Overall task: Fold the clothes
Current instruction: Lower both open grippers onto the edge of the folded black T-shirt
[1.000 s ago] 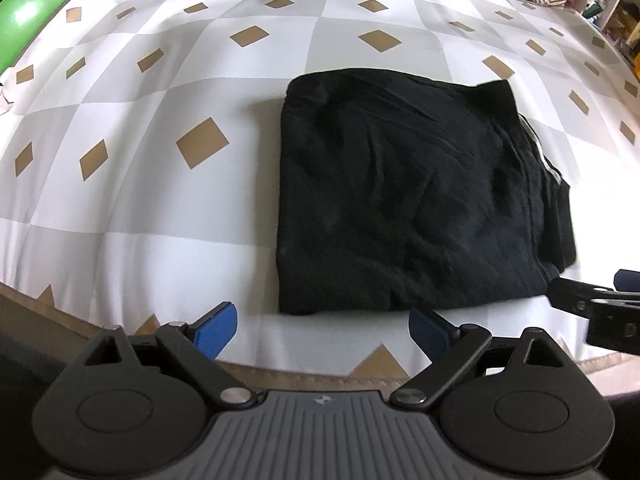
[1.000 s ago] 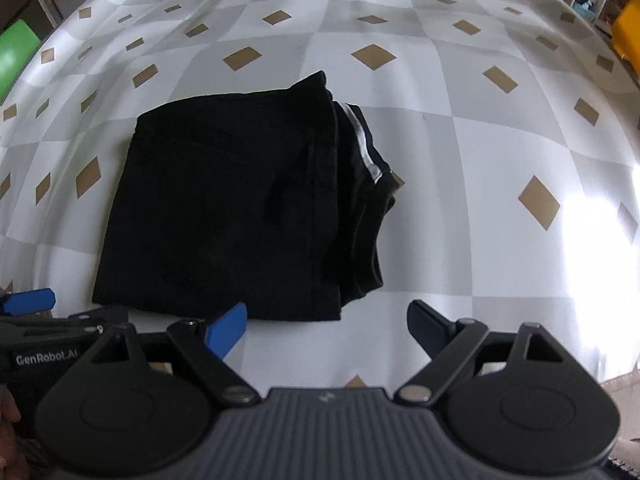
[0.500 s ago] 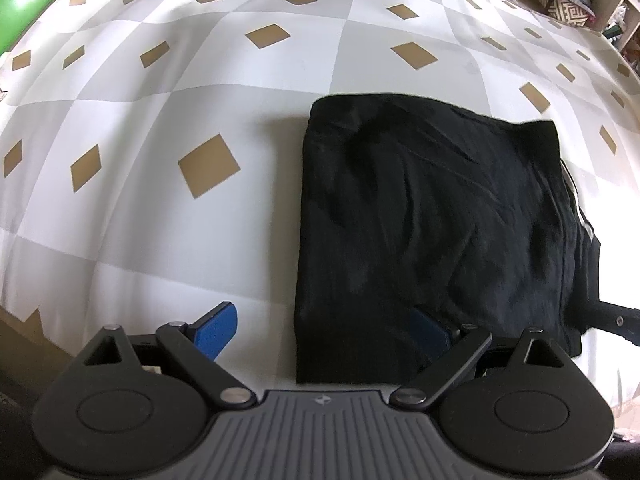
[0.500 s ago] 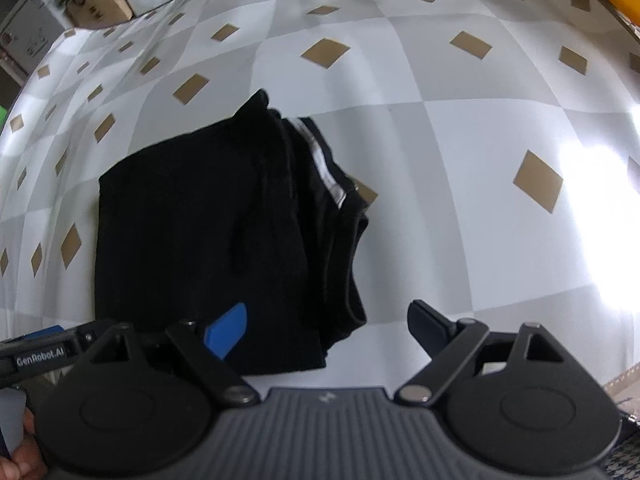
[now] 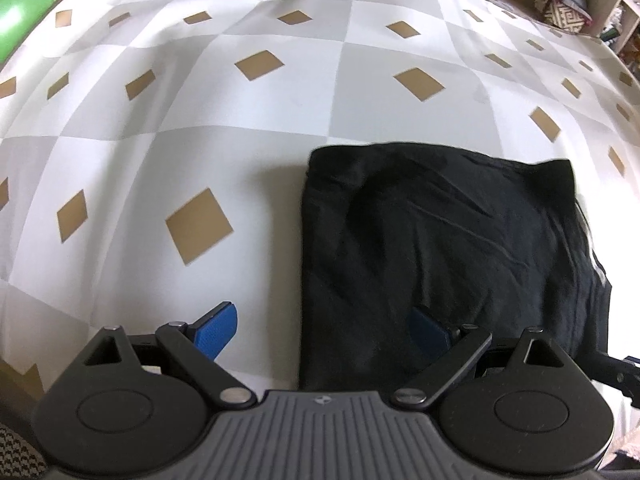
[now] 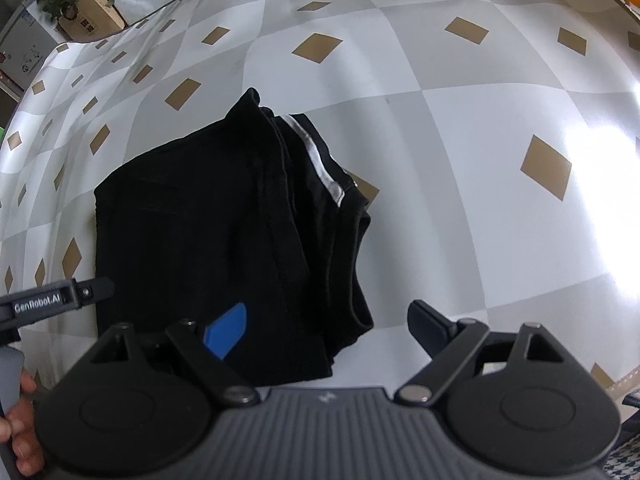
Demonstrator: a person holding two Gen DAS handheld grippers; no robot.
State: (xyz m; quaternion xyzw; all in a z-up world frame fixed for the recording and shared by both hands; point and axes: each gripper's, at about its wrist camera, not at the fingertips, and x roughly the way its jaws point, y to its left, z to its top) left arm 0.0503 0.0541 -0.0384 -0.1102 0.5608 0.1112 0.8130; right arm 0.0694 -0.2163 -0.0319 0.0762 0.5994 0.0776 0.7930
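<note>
**Desk:** What sits nearest the lens?

**Reporter:** In the left wrist view, the left gripper (image 5: 322, 330) hangs over the near left corner of the black garment (image 5: 440, 264), jaws spread wide with nothing pinched. One blue pad (image 5: 216, 332) hovers over bare cover; the other is above the cloth. The right gripper (image 6: 326, 330) straddles the garment's near right corner the same way, jaws wide apart and empty. Part of a hand (image 6: 18, 428) shows at the lower left edge of the right wrist view.

**Desk:** And the garment itself?

**Reporter:** It lies folded into a rough rectangle near the front edge of the checked bedcover (image 5: 248, 140), flat on the surface. Along its right side several layers are stacked, with a pale waistband strip (image 6: 320, 160) showing between them.

**Desk:** How would it likely handle?

**Reporter:** Soft and light, by the creases and the limp drape of the layered edge. It will probably sag and slide apart if lifted by a single layer. The near corners look the sensible grip points, each pinch taking every layer so the fold stays square. The right edge is thicker, so that bite probably needs to go deeper.

**Desk:** Beyond it?

**Reporter:** Open cover stretches away; a potted plant on a cardboard box (image 6: 86, 14) stands past the far edge.
</note>
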